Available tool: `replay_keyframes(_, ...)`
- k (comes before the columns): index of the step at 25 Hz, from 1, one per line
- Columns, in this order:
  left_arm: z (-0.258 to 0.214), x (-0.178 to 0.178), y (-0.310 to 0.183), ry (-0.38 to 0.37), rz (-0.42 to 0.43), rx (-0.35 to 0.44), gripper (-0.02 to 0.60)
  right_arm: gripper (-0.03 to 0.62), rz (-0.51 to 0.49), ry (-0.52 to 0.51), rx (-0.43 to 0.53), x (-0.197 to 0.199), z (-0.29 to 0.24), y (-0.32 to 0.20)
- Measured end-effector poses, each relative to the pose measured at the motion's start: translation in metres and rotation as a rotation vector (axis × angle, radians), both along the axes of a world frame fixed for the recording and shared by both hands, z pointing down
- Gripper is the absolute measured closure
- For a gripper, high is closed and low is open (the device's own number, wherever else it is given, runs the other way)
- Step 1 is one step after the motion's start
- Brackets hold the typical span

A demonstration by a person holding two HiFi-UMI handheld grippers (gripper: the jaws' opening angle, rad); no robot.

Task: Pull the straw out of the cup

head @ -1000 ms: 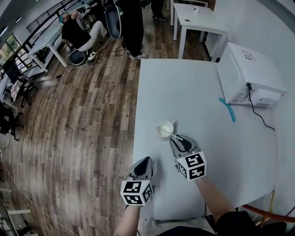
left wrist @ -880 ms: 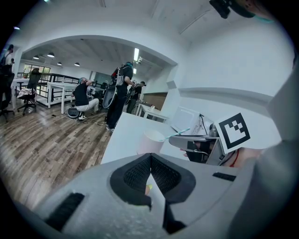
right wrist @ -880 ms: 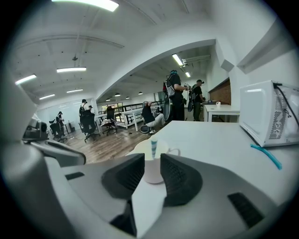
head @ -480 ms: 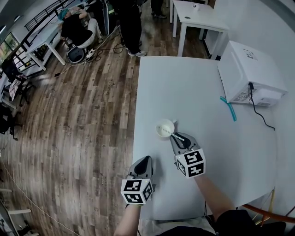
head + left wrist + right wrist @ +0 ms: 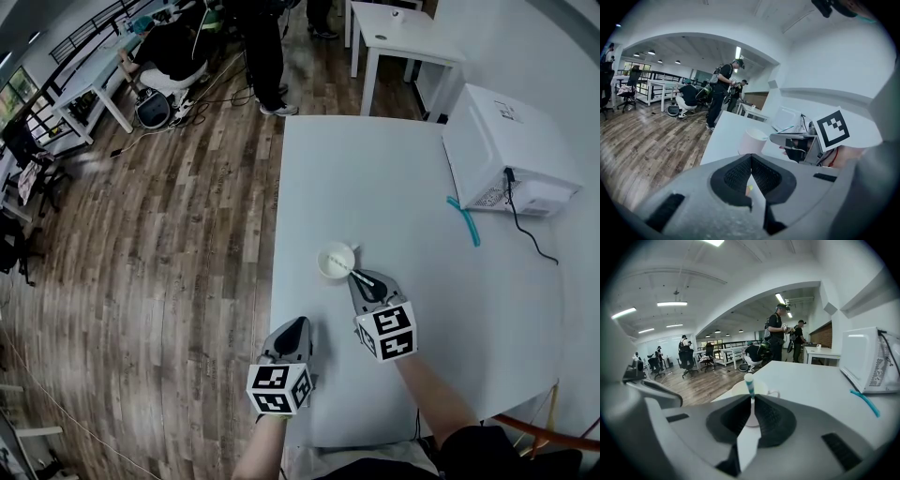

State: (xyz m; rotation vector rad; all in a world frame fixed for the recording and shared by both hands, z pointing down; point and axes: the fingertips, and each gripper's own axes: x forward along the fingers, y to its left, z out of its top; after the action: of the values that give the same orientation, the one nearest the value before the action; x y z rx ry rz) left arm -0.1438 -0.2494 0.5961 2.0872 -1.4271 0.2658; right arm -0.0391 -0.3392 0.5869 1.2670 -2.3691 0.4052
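A white cup (image 5: 335, 261) with a handle stands on the white table (image 5: 375, 178). A white straw with teal stripes (image 5: 354, 275) leans out of it toward me. My right gripper (image 5: 364, 280) is just right of the cup, shut on the straw's upper part. In the right gripper view the straw (image 5: 749, 383) rises between the closed jaws with the cup (image 5: 738, 390) behind. My left gripper (image 5: 298, 325) rests lower left near the table's left edge, shut and empty. From the left gripper view the cup (image 5: 752, 140) stands ahead and the right gripper (image 5: 790, 139) is beside it.
A white microwave (image 5: 511, 155) sits at the table's right side, with a black cable (image 5: 527, 234) trailing from it. A loose teal straw (image 5: 463, 223) lies beside it. Left of the table's edge is wooden floor. People and desks are farther back.
Hardly anything: the right gripper has shifted very slightly with the straw still in its jaws. Cup and left gripper stay put. People at the back have moved.
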Motion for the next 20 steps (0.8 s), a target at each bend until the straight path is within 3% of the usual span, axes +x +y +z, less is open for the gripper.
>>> replay_keyframes(20, -0.026, 0.007, 0.016, 0.004, 0.017, 0.042, 0.563, 0.551, 0.005, 0.016, 0.074, 0.002, -0.041, 0.022)
